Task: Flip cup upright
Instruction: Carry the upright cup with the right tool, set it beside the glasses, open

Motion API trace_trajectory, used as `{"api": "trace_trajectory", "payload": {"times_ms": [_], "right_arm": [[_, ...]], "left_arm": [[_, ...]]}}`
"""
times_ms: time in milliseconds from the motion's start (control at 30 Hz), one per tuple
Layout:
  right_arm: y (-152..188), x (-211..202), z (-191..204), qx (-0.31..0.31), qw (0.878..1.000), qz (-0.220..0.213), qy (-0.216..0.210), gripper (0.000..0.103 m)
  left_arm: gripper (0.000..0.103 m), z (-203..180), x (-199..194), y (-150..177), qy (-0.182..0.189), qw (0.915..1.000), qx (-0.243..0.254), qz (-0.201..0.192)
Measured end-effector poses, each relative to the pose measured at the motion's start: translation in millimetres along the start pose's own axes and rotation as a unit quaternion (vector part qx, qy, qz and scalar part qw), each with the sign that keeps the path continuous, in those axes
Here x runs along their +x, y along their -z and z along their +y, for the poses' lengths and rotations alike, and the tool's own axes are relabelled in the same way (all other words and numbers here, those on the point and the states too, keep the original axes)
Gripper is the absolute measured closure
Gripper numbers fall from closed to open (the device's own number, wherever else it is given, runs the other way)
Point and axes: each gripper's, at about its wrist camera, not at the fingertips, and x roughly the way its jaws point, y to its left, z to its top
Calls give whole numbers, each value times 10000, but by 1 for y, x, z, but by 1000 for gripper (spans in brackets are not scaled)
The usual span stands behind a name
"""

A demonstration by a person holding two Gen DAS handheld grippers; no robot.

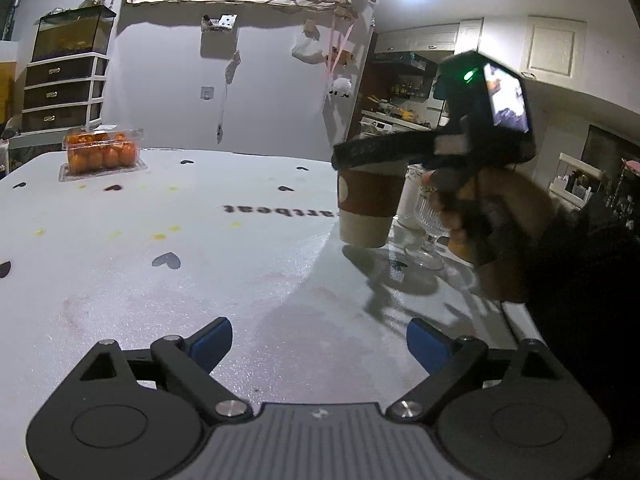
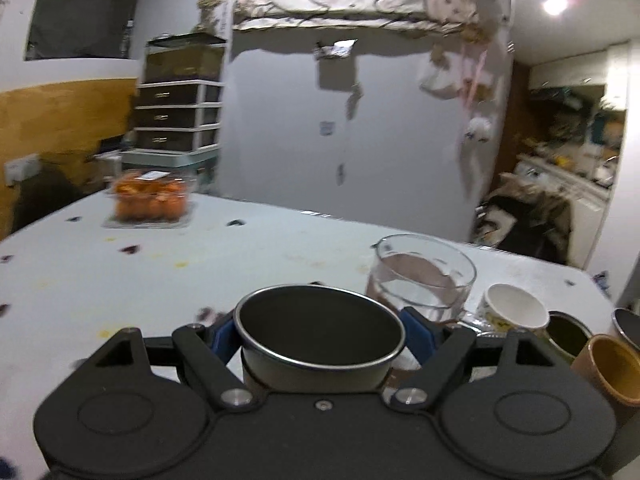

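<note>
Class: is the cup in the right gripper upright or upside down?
Upright: the cup's open mouth faces up, and its base points down.

right gripper [image 1: 372, 160] clamps upright cup [image 1: 368, 208] above table [image 1: 200, 240]

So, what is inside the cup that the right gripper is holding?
The cup, held mouth up in the right gripper, shows only a dark inner wall. Nothing can be seen in it, but its bottom is too dark to make out.
</note>
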Motion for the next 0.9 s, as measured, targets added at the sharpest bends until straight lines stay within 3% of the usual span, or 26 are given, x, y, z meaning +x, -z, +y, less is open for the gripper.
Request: {"api": "trace_trajectory", "payload": {"times_ms": [333,533,900], "right_arm": [[12,0,13,-220,9995,-164,140,20],[9,-11,7,-157,9994,-252,189,12],[14,-88,-10,177,9979,-601,-168,11]], "left_arm": [[7,3,0,0,-90,9999,-53,14],[5,2,1,-3,-150,9999,-13,-25],[3,-5,-2,-19,-377,9987,189,-288]]}}
